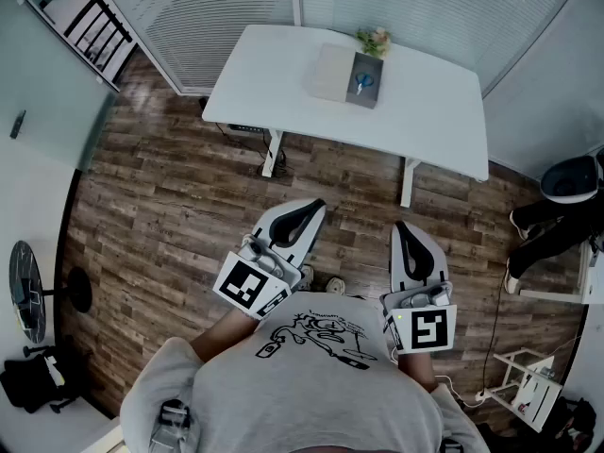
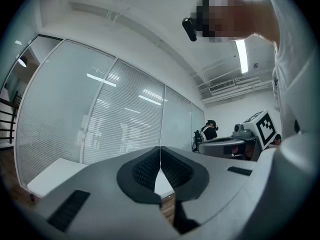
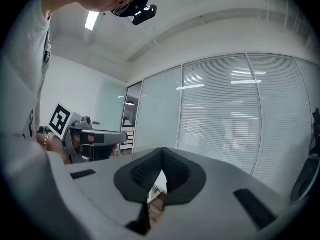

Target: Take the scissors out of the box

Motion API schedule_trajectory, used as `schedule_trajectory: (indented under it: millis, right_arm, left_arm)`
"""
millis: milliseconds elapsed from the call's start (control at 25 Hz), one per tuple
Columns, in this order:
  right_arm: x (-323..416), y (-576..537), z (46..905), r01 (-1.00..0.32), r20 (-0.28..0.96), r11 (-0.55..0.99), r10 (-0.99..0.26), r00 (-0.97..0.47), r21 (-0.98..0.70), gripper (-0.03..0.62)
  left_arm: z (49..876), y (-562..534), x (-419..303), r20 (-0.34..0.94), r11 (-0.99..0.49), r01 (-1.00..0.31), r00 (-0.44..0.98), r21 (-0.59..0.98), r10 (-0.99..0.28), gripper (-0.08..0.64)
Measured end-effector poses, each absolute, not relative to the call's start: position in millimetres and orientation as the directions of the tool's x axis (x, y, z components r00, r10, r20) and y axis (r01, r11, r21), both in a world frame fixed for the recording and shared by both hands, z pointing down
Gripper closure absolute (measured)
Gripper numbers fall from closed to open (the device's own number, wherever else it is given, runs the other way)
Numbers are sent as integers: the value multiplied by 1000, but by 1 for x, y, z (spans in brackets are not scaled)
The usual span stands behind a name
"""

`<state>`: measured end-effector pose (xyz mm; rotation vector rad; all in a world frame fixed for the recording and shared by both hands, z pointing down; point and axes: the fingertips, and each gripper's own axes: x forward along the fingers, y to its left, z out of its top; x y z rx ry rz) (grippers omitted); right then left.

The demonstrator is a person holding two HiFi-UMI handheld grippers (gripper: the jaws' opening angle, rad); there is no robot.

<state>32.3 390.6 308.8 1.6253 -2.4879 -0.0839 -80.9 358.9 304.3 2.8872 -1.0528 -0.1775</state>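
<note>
Blue-handled scissors point(image 1: 363, 80) lie in a small dark box point(image 1: 366, 67) on the white table point(image 1: 283, 74), far ahead of me. My left gripper point(image 1: 314, 206) and right gripper point(image 1: 401, 227) are held close to my body over the wooden floor, well short of the table. Both pairs of jaws are shut with nothing between them. In the left gripper view the left gripper point(image 2: 160, 155) points level at the glass wall, with the table point(image 2: 55, 171) low at the left. In the right gripper view the right gripper point(image 3: 162, 158) points the same way.
A pale flat lid or board point(image 1: 330, 72) lies beside the box, and a small plant point(image 1: 374, 40) stands behind it. Glass partitions with blinds point(image 1: 236, 8) close the room behind the table. A person sits at the right edge point(image 1: 557, 220). A chair base point(image 1: 28, 291) stands at the left.
</note>
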Motion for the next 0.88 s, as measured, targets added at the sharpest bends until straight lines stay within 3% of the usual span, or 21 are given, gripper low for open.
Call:
schedule_trajectory:
  millis: [880]
  right_arm:
    - [-12, 343, 314, -933, 104, 347, -936, -337, 99, 586]
  left_arm:
    - [311, 306, -142, -78, -775, -624, 771, 101, -631, 538]
